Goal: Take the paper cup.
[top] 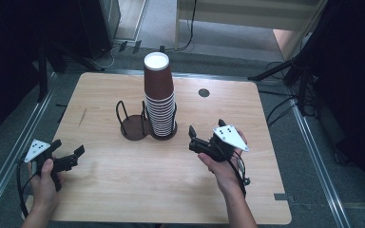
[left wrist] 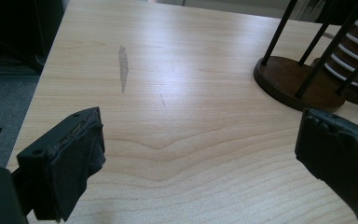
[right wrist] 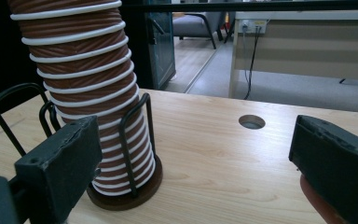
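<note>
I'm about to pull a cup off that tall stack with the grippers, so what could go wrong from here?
1. The cup stack rises far above the holder's wire loops, so a sideways pull near the top could tip it.
2. The cups nest tightly, so several may lift together.
3. The holder looks light; its empty half could lift or slide on the table. The left gripper, jaws open, could steady it while the right gripper pulls.

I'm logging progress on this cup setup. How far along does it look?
Done: a stack of cups stands in one ring of the two-ring holder; the other ring is empty. In hand: nothing, as the left gripper and right gripper are both open, apart from the cups. Left: any moving of cups, apparently not started.
</note>
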`<action>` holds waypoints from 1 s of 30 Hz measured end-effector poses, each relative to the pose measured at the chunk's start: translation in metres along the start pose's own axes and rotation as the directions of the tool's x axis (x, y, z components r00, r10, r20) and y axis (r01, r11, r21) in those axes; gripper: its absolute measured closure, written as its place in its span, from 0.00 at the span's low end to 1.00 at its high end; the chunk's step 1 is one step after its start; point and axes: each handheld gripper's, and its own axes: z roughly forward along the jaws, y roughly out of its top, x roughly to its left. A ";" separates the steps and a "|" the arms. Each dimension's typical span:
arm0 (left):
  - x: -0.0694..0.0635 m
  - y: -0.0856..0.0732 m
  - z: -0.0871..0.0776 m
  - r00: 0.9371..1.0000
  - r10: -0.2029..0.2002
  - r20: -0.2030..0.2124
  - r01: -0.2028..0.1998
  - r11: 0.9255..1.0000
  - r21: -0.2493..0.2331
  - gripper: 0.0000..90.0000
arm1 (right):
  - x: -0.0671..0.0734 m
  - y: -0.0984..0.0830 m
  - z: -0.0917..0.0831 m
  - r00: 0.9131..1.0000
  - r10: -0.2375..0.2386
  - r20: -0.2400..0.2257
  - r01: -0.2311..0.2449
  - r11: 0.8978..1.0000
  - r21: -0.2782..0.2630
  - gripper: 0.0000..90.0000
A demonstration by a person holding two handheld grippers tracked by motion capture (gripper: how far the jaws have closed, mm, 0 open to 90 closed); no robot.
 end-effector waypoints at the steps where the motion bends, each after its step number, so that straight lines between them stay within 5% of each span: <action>1: 0.000 0.000 0.000 1.000 -0.001 0.000 0.001 1.000 -0.002 0.02 | 0.001 0.001 0.001 1.000 0.004 -0.005 -0.004 1.000 -0.001 0.02; 30: -0.001 0.000 0.001 1.000 0.011 -0.002 -0.011 1.000 -0.004 0.02 | 0.047 0.028 0.035 0.996 -0.012 -0.088 0.010 1.000 -0.027 0.02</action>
